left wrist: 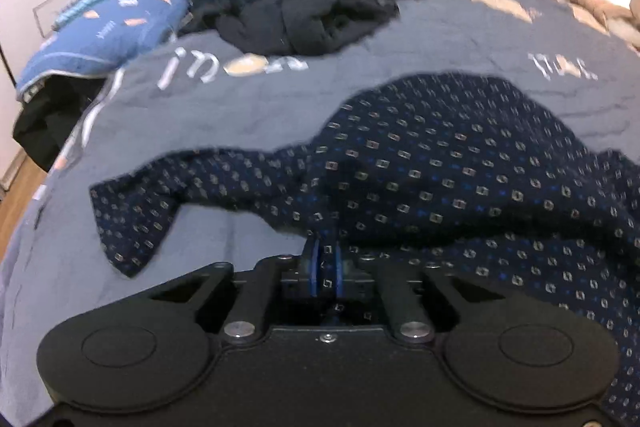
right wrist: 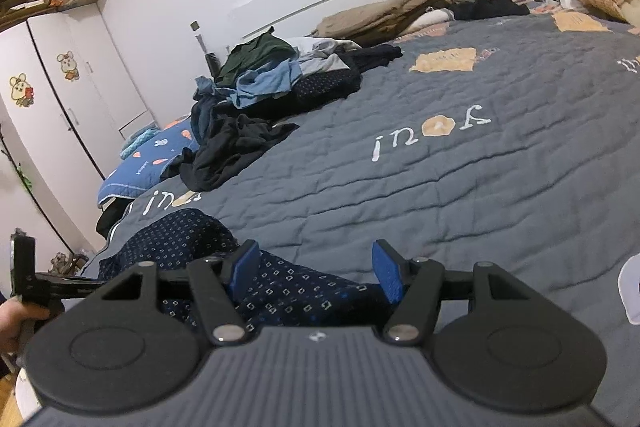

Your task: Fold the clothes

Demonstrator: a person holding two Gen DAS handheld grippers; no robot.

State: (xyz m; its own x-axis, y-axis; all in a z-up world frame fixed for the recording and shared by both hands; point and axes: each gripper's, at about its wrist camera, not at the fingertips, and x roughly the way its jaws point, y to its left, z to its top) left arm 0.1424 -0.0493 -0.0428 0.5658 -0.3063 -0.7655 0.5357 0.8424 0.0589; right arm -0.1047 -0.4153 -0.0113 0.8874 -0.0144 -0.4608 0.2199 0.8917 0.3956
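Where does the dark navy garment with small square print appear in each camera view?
Left wrist: dark navy patterned garment fills centre and right, pinched in the left gripper.
Right wrist: bottom left, beneath the open right gripper.
Shared landmark: pile of dark clothes.

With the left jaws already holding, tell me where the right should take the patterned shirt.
Take the near edge of the shirt lying between the open right gripper jaws, coming in low and straight ahead over the quilt. The cloth there is bunched into a raised fold, probably easy to pinch. The left gripper is shut on another fold.
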